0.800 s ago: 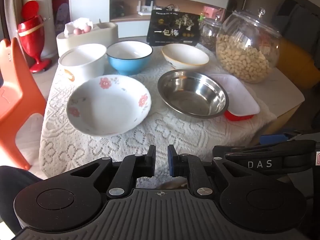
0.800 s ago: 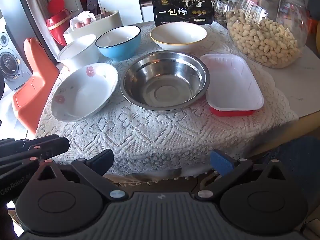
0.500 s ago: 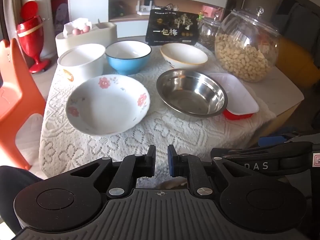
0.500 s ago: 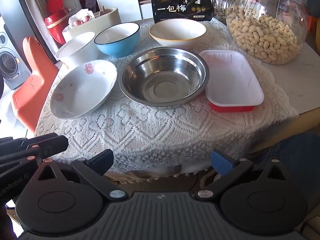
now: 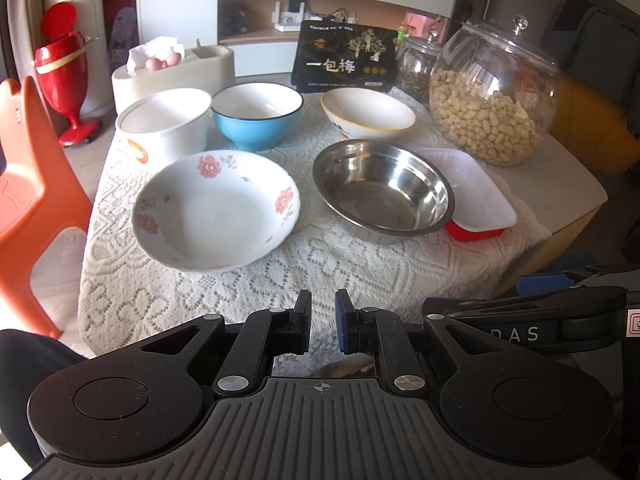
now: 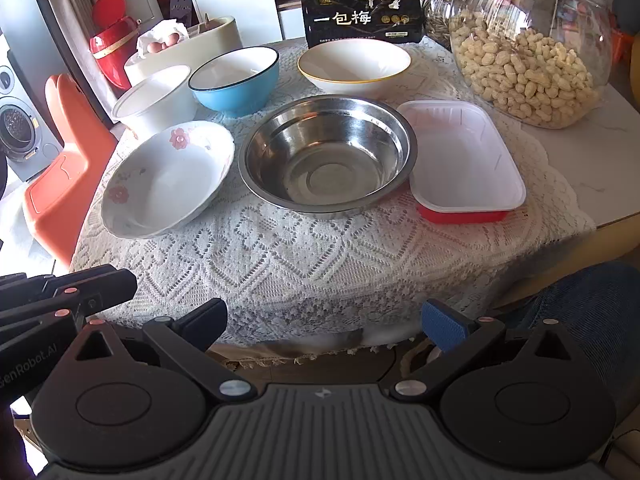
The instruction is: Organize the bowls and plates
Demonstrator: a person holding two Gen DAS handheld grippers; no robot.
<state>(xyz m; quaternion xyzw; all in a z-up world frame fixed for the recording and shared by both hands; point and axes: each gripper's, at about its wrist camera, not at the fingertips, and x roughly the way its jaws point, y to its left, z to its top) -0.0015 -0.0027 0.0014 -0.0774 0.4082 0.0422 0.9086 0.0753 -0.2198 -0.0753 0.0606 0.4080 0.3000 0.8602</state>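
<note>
Several dishes sit on the lace-covered table. A white floral plate lies front left, with a steel bowl to its right. Behind them stand a white pot-like bowl, a blue bowl and a yellow-rimmed white bowl. My left gripper hovers off the table's near edge, shut with a thin gap and nothing in it. My right gripper hangs off the same edge, open wide and empty.
A white tray on a red base lies right of the steel bowl. A big glass jar of peanuts, a black box and a cream holder with eggs line the back. An orange chair stands left.
</note>
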